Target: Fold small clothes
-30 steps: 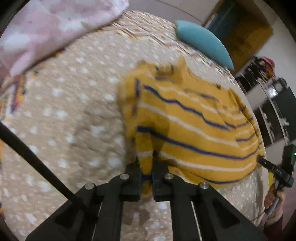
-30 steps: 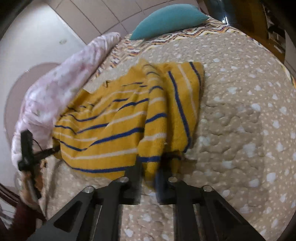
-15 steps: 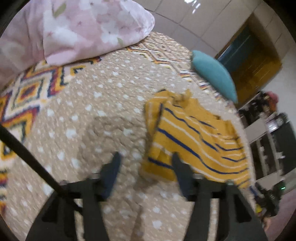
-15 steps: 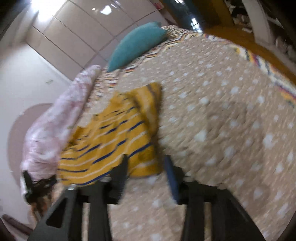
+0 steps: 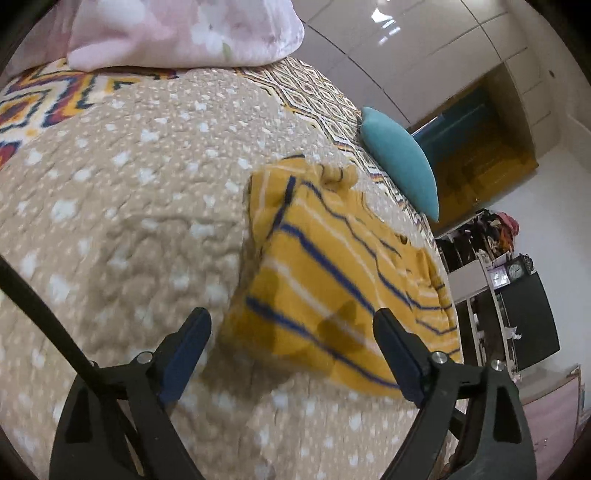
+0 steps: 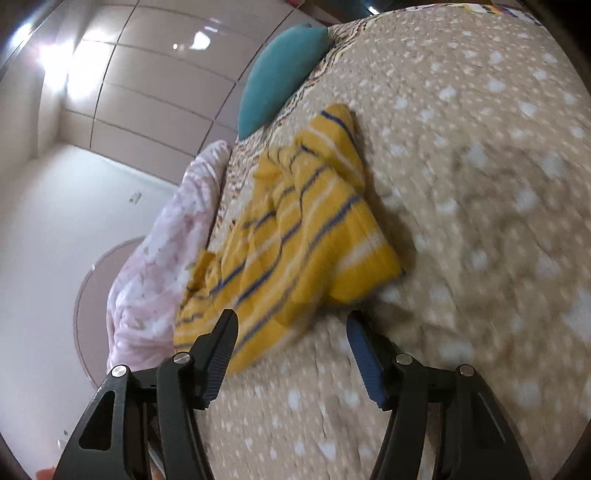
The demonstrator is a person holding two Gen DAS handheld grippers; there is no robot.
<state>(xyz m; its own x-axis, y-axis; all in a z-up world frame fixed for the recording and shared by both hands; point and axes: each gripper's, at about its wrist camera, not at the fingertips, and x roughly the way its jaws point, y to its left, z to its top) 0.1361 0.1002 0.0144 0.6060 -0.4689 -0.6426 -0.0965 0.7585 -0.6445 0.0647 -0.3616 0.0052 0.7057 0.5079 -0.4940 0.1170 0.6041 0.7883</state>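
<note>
Beige dotted quilted bed cover [image 5: 122, 206] under yellow blue-striped knit garment [image 5: 332, 280]; teal pillow [image 5: 402, 166] beyond, glossy wall panels [image 6: 147, 92] behind. Left tool [image 5: 291, 354] and right tool [image 6: 291, 354] just spreading, pinching nothing.

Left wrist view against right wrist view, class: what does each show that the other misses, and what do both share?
Only the left wrist view shows the shelves with a clock and the open left tool. Only the right wrist view shows the round wall panel and the open right tool. Both show the yellow striped garment lying released on the spotted bedspread, the teal pillow and the pink floral bedding.
</note>
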